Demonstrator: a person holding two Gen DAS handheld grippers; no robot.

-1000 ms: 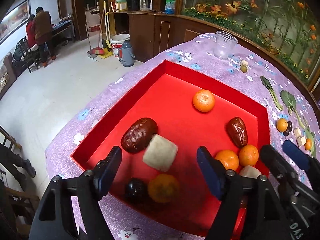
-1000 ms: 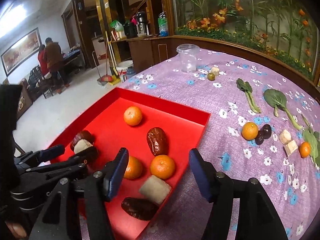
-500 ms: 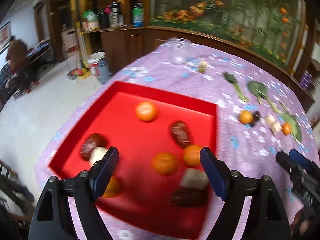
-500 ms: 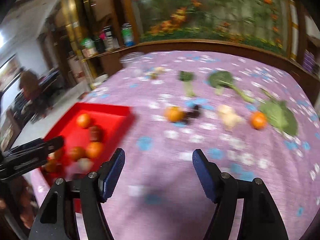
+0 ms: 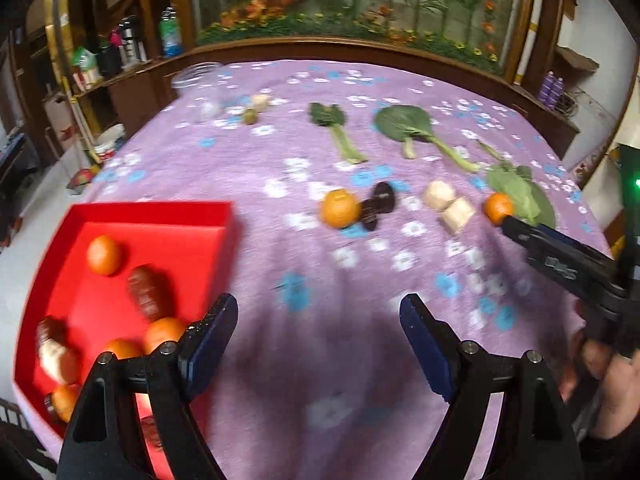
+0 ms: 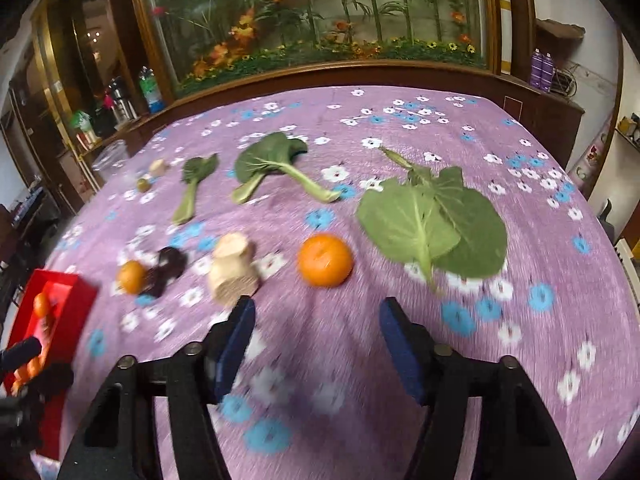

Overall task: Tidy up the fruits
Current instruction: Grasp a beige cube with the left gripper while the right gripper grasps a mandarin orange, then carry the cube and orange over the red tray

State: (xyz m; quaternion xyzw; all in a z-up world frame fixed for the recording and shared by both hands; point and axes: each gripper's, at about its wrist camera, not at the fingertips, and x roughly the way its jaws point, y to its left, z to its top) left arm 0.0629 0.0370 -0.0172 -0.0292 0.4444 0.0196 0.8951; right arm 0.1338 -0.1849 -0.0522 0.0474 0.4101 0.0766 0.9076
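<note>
Purple cloth printed with white and blue flowers covers the tabletop, which is bordered on its far side by a dark wooden ledge under a glazed panel of painted plants and orange flowers. A wooden counter with bottles and a flask stands beyond the tabletop's far-left corner.

Left hand-held gripper: jaws wide apart, nothing between them, only bare cloth ahead. To its near left sits the red tray, holding several oranges, brown date-like fruits and a pale block — partly blurred. Ahead and slightly right lie an orange touching two dark fruits; further right, two pale blocks side by side, then a second orange at the edge of a leaf.

Right hand-held gripper: jaws closing, with nothing between them; the pads are clear of every item. Just ahead of it, between the fingers' lines, lies the second orange. Just ahead of the left finger are the pale blocks; a large green leaf lies ahead to the right. Two stemmed leafy greens lie further off — well apart from the fruit. A clear plastic cup stands at the far left, blurred.
</note>
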